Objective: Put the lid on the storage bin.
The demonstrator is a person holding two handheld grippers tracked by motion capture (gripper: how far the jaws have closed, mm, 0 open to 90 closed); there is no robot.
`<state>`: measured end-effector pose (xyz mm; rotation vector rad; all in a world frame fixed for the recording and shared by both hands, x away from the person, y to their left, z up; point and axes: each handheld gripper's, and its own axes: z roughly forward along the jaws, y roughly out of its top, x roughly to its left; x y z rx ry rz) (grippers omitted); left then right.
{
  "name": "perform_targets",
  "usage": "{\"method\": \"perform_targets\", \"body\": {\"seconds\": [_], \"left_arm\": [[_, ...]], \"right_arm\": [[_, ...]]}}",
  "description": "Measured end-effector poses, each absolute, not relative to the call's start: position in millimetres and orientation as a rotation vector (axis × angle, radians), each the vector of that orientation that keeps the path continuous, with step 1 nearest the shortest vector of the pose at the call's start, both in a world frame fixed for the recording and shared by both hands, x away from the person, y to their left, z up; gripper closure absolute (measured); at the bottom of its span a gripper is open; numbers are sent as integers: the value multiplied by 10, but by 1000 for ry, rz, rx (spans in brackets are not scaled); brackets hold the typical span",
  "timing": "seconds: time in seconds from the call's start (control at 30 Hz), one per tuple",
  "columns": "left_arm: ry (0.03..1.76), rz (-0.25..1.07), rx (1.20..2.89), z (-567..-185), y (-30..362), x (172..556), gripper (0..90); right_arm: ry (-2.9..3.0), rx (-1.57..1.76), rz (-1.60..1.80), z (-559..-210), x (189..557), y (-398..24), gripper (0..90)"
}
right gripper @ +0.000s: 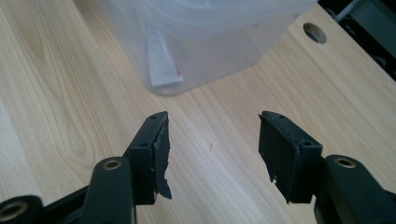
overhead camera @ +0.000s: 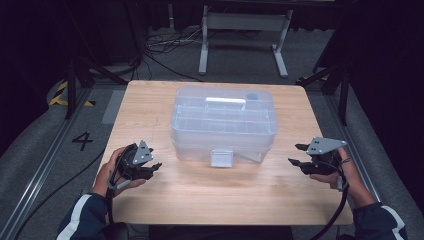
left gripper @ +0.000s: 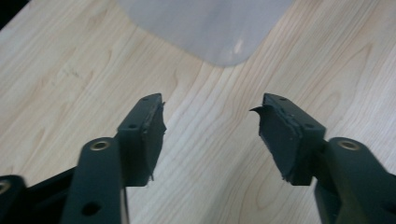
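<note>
While the clear plastic box (overhead camera: 223,122) sits shut in the middle of the bench (overhead camera: 150,107), a little toward its far edge, we hold off on either side of it. It is a translucent storage case with rounded corners, a lid with a pale handle bar (overhead camera: 226,100) set into its top, and faint dividers showing through the walls. A whitish latch (overhead camera: 221,157) hangs at the centre of its near face, and in the right gripper view we see that same latch (right gripper: 163,60) lying flat against the wall. We judge the latch faces us so that either hand can get at it from the front.

Our left tongs (overhead camera: 156,166) rest low over the wood near the box's left front corner, jaws apart and holding nothing; the left gripper view shows that rounded corner (left gripper: 210,28) just ahead of the gap. Our right tongs (overhead camera: 297,154) are likewise spread wide and empty, pointing inward at the right front corner, a bit farther off. Flanking the box like this, we reckon, lets one hand steady it while the other works the latch.
</note>
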<state>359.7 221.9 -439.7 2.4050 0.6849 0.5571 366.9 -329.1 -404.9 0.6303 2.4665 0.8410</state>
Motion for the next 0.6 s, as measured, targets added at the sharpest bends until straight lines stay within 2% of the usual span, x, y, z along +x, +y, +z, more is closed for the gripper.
{"method": "perform_targets", "body": {"seconds": [0.27, 0.6], "left_arm": [[750, 510, 2414, -4630, 2368, 3508, 259], [833, 453, 2395, -4817, 2544, 3373, 183]], "right_arm": [[2469, 721, 851, -4278, 3603, -3466, 352], [2467, 876, 903, -4657, 3569, -3673, 261]]}}
